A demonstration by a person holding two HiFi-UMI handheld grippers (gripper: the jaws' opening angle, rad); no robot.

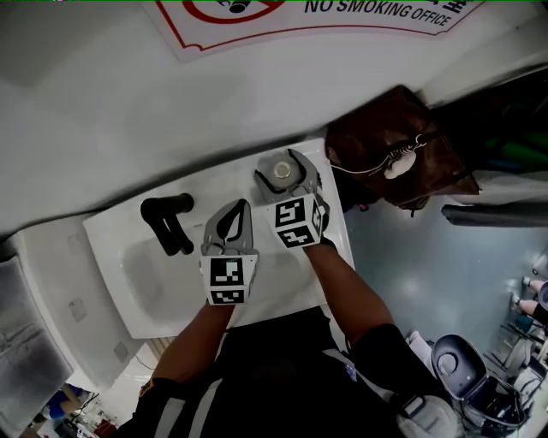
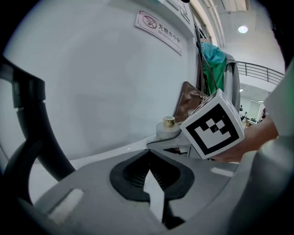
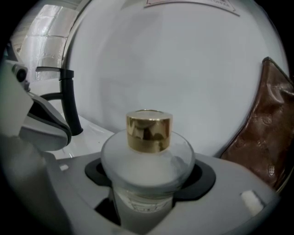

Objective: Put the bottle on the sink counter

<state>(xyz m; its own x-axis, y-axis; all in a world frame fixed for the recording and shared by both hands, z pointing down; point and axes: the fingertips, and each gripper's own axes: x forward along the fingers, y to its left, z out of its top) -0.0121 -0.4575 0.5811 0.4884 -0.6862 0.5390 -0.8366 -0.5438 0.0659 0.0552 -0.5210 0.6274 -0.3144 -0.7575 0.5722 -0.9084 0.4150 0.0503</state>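
The bottle (image 3: 148, 158), of frosted glass with a gold cap (image 3: 149, 131), stands upright between the 2 jaws of the right gripper (image 1: 289, 183), and the jaws are closed on its body just below the shoulder, 1 dark pad on each side. In the head view the bottle (image 1: 280, 170) is over the back right corner of the white sink counter (image 1: 224, 175), close to the wall; whether its bottom touches the counter I cannot tell, because the gripper covers it. In the left gripper view the bottle (image 2: 167, 129) shows behind the right gripper's marker cube (image 2: 214, 124). The left gripper (image 1: 239, 214) is just beside the right one, on its left, above the basin (image 1: 152, 282); its jaws are together, with nothing between them, and only a thin white line shows lower between the pads in the left gripper view (image 2: 149, 170). A black faucet (image 1: 167, 221) stands at the back left of the basin, well apart from the bottle. To the right of the sink a brown leather bag (image 1: 385, 141) hangs by the wall, and above on the wall there is a no-smoking sign (image 1: 342, 15).
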